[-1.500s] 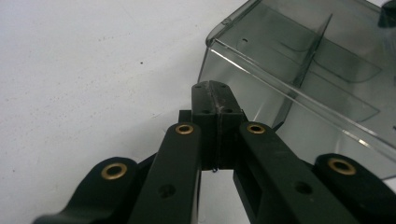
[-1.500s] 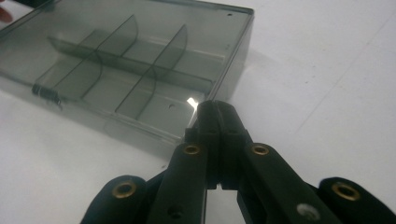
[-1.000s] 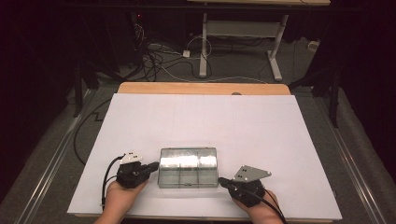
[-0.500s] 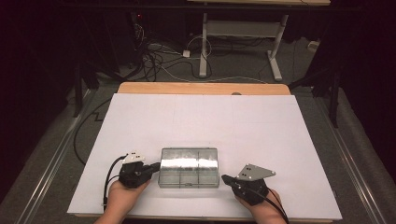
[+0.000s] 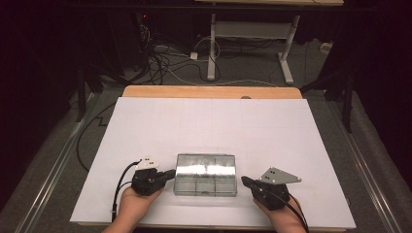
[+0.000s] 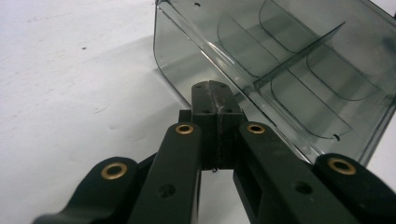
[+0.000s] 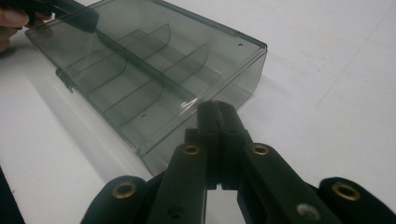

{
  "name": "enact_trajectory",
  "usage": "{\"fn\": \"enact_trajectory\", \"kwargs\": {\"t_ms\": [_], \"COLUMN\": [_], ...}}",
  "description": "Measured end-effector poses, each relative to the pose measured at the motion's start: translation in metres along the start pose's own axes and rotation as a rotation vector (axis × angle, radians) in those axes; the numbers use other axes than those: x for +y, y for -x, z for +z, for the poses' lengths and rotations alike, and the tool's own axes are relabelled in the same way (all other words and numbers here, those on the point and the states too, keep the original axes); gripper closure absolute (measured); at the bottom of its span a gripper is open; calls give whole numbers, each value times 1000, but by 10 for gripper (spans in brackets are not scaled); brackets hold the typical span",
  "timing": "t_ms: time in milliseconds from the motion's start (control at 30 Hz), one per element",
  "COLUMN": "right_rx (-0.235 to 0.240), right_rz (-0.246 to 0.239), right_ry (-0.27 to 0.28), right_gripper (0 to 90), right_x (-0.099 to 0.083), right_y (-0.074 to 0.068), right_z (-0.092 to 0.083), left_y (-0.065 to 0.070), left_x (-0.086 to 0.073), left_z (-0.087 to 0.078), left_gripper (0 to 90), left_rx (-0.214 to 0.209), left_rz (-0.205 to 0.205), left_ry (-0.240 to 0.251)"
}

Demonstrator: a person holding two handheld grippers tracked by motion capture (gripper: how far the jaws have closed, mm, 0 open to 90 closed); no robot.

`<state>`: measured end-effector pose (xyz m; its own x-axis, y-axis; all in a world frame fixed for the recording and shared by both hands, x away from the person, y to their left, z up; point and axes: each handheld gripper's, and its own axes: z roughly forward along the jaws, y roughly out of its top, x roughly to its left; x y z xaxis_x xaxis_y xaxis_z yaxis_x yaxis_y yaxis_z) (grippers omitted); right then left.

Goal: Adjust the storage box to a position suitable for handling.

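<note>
A clear smoky plastic compartment box [image 5: 206, 174] lies flat on the white surface [image 5: 214, 121], near the person's edge and roughly centred between the two hands. Its long axis runs left to right across the surface, parallel to the near edge, with its short ends facing the two claws. Inside, a long divider follows that axis and curved cross walls split each side into compartments; the lid is down.

The left claw [image 5: 170, 173] lies level and points right at the box's left end. Its jaws are pressed together with nothing between them, and in the left gripper view the tip [image 6: 211, 88] sits right at the box's [image 6: 280, 60] end wall; actual contact cannot be told.

The right claw [image 5: 244, 181] points left toward the box's right end, jaws likewise pressed together on nothing. In the right gripper view its tip [image 7: 215, 109] is just beside the near corner of the box [image 7: 149, 70].
</note>
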<state>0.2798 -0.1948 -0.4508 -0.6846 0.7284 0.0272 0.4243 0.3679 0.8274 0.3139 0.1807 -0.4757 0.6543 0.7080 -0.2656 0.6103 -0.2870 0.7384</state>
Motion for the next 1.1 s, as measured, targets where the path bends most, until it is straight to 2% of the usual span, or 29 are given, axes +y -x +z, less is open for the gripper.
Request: {"fn": "enact_trajectory", "kwargs": {"t_ms": [300, 433, 600, 733, 767, 900, 1000, 1100], "right_rx": [-29, -18, 6, 16, 21, 34, 41, 49], "right_rz": [25, 16, -9, -14, -10, 1, 7, 5], "right_ry": [22, 31, 50, 59, 62, 68, 79, 79], "right_gripper": [900, 900, 900, 900, 900, 900, 900, 900], "right_x": [-1, -1, -1, 0, 0, 2, 2, 4], "right_y": [6, 7, 4, 3, 3, 5, 4, 2], "right_z": [-8, -10, -12, -11, -10, -8, -9, -7], "left_y": [9, 9, 9, 3, 1, -1, 4, 7], "left_x": [4, 4, 5, 5, 4, 0, 2, 2], "left_z": [5, 5, 1, -4, -5, -10, -12, -13], "left_gripper": [878, 877, 877, 877, 878, 878, 877, 877], "left_rx": [-24, -27, 12, 36, 47, 35, 44, 24], "left_rz": [34, 48, 46, 31, 30, 24, 73, 95], "left_ry": [-4, -2, 28, 37, 26, 40, 50, 47]}}
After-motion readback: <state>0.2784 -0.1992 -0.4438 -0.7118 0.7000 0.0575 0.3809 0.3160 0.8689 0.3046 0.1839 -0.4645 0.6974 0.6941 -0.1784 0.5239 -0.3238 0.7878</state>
